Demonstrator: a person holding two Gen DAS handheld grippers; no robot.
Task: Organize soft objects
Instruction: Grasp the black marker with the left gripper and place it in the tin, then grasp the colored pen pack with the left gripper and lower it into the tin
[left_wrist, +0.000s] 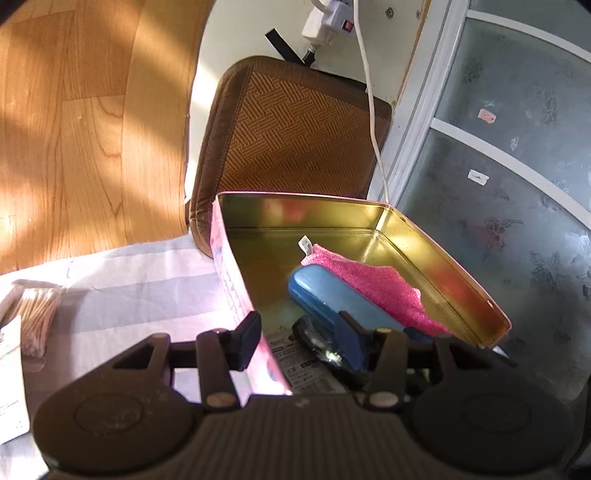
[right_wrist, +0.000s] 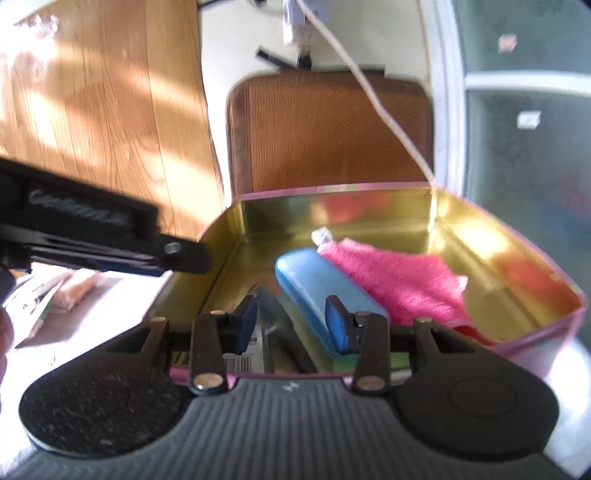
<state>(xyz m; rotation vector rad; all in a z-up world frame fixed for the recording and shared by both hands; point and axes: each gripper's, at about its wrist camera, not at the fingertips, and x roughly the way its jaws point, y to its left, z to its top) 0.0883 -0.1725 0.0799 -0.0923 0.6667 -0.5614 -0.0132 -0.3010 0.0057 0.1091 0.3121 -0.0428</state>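
Our pink fluffy towel (left_wrist: 376, 288) already lies in the gold-lined metal tin (left_wrist: 436, 236) (cotton swabs (left_wrist: 35, 317) remain outside); both tongs, left (left_wrist: 299, 339) and right (right_wrist: 291, 323), hang apart, empty.

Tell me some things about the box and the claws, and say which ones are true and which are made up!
1. A pink towel lies inside the tin box. True.
2. The blue case sits outside the box on the floor. False: it lies inside the box, beside the towel.
3. The left claw is squeezing the pink towel. False: its jaws are open with nothing gripped.
4. A pack of cotton swabs lies outside the box, to its left. True.
5. The box has its lid on. False: it is open and shows its gold inside.
6. A brown woven cushion lies behind the box. True.
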